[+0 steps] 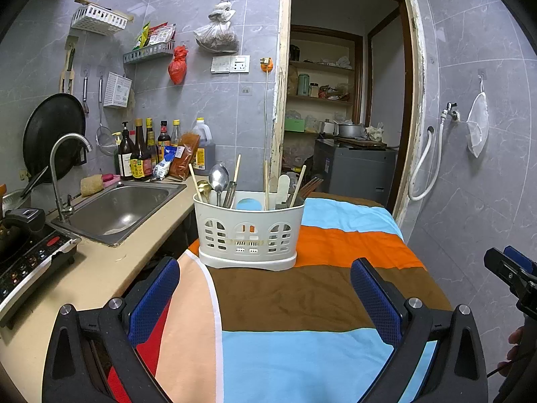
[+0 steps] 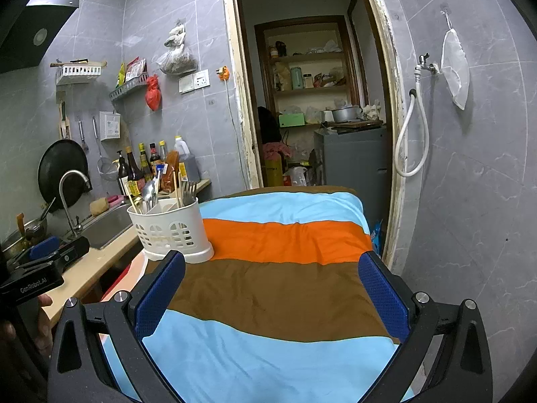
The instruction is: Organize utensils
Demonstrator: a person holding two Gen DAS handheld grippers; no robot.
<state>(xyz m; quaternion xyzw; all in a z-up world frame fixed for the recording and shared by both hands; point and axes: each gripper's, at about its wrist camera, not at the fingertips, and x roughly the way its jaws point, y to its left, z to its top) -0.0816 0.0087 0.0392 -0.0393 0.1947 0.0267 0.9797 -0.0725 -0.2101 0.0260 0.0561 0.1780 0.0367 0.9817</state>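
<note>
A white plastic utensil holder (image 1: 250,231) stands upright on the striped cloth, straight ahead of my left gripper (image 1: 265,277). Spoons (image 1: 218,177), chopsticks (image 1: 237,168) and other utensils stick up out of it. My left gripper is open with nothing between its blue pads, a short way in front of the holder. In the right wrist view the holder (image 2: 171,230) sits ahead and to the left, just beyond the left fingertip. My right gripper (image 2: 272,270) is open and empty over the cloth. The right gripper (image 1: 513,275) also shows at the right edge of the left wrist view.
The table wears a cloth (image 1: 302,302) striped blue, orange and brown. To the left run a beige counter (image 1: 97,268), a steel sink (image 1: 120,208) with tap, an induction hob (image 1: 30,262) and sauce bottles (image 1: 141,154). A doorway (image 2: 312,100) opens behind; a tiled wall (image 2: 470,184) stands right.
</note>
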